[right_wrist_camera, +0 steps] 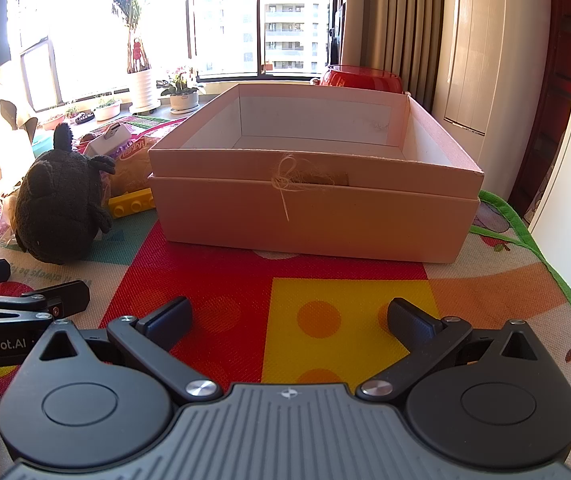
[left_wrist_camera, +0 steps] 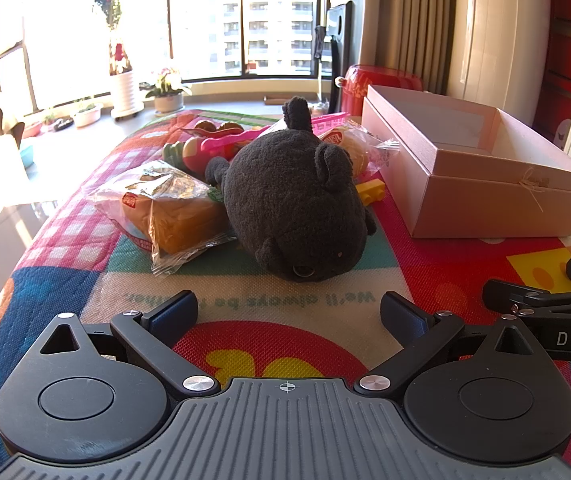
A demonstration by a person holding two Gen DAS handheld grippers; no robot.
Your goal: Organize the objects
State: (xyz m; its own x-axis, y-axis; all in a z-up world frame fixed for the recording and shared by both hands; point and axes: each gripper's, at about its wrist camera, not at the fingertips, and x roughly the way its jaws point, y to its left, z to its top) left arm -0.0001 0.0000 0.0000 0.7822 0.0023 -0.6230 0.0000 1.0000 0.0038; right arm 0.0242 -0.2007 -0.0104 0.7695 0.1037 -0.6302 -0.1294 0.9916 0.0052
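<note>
Plush toy [left_wrist_camera: 297, 204], a dark grey animal lying on its side, sits at the near edge of the clutter on the colourful play mat [left_wrist_camera: 445, 264], directly ahead of the left gripper [left_wrist_camera: 289, 312], whose jaws are spread wide and empty, probably lined up to take it first. Behind it lie a wrapped bread loaf [left_wrist_camera: 173, 208], a yellow building brick [left_wrist_camera: 371, 191] and pink plastic toys [left_wrist_camera: 225, 145]. The open pink box [right_wrist_camera: 313, 208] stands to the right, seemingly empty and likely meant to receive everything. The right gripper [right_wrist_camera: 289, 316] faces it, jaws likewise apart, holding nothing.
</note>
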